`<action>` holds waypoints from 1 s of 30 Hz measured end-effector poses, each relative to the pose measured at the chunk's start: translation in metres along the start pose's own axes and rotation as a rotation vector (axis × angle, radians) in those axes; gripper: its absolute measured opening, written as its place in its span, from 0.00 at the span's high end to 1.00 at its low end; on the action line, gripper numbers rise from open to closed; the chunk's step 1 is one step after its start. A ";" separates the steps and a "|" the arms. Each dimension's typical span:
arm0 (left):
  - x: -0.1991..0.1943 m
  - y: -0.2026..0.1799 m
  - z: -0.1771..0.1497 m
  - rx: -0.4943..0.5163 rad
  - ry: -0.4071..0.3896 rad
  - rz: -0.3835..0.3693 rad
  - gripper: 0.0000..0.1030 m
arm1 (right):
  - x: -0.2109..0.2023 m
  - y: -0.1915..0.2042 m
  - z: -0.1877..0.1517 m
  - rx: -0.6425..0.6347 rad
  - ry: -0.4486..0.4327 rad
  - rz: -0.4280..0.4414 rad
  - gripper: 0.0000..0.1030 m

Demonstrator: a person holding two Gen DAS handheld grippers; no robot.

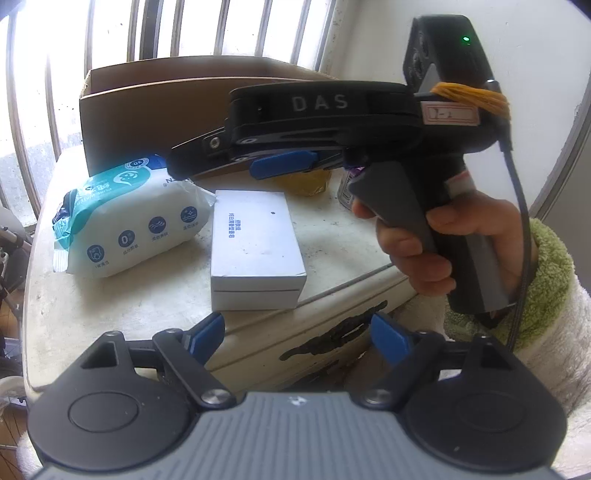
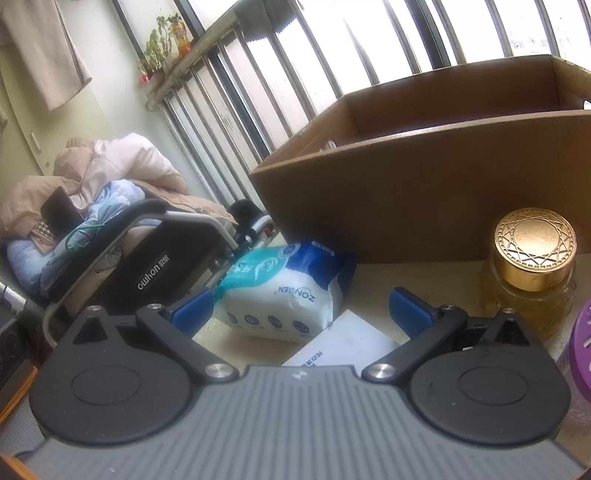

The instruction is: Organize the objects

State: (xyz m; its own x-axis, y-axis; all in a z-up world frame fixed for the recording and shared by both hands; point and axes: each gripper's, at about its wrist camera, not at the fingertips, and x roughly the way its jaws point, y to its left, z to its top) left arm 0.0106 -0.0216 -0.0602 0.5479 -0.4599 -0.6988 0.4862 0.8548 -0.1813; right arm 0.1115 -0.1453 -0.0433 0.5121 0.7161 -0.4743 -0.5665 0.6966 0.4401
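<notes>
A white flat box (image 1: 258,243) lies on the pale tabletop (image 1: 110,306), just beyond my left gripper (image 1: 299,332), which is open with nothing between its blue pads. Left of the box lies a blue-and-white pack of wet wipes (image 1: 125,221). My right gripper (image 1: 214,157), held by a hand (image 1: 436,243), reaches in from the right above the table. In the right wrist view the right gripper (image 2: 301,310) is open, with the wipes pack (image 2: 288,295) just ahead of its fingertips, untouched, and the white box (image 2: 343,343) below. A brown cardboard box (image 2: 406,184) stands open behind.
A glass jar with a gold lid (image 2: 532,251) holding yellow contents stands right of the right gripper, next to a purple-lidded container (image 2: 583,350). Barred windows (image 1: 221,29) run behind the cardboard box (image 1: 147,110). A wheelchair piled with bedding (image 2: 110,229) stands left of the table.
</notes>
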 end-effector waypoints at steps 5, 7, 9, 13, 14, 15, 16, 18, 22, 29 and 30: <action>0.005 -0.001 0.004 -0.004 0.003 -0.013 0.15 | 0.014 -0.007 0.000 0.017 0.067 0.031 0.01; 0.007 -0.001 0.006 -0.006 0.007 -0.015 0.15 | 0.015 -0.009 -0.002 0.024 0.084 0.036 0.01; 0.009 0.000 0.007 -0.009 0.011 -0.014 0.15 | 0.014 -0.009 -0.004 0.026 0.088 0.035 0.01; 0.013 0.000 0.009 -0.016 0.016 -0.015 0.15 | 0.008 -0.014 -0.005 0.059 0.094 0.043 0.01; 0.013 0.001 0.010 -0.018 0.017 -0.015 0.15 | 0.006 -0.014 -0.005 0.067 0.095 0.044 0.01; 0.014 0.001 0.010 -0.020 0.018 -0.015 0.15 | 0.005 -0.015 -0.006 0.074 0.095 0.044 0.01; 0.015 0.001 0.011 -0.022 0.019 -0.016 0.15 | 0.003 -0.015 -0.007 0.077 0.096 0.042 0.01; 0.013 0.003 0.013 -0.028 0.021 -0.016 0.15 | 0.001 -0.014 -0.008 0.083 0.095 0.035 0.01; 0.012 0.012 0.013 -0.032 0.020 -0.015 0.15 | -0.006 -0.014 -0.013 0.100 0.088 0.022 0.01; 0.011 0.017 0.018 -0.031 0.020 -0.001 0.15 | -0.015 -0.018 -0.018 0.144 0.071 0.014 0.01; 0.010 0.018 0.019 -0.032 0.020 0.001 0.15 | -0.017 -0.018 -0.019 0.147 0.068 0.013 0.01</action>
State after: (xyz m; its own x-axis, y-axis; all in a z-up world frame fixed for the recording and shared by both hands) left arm 0.0378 -0.0156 -0.0579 0.5341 -0.4545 -0.7129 0.4635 0.8626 -0.2027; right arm 0.1011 -0.1708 -0.0576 0.4575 0.7237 -0.5167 -0.4698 0.6901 0.5505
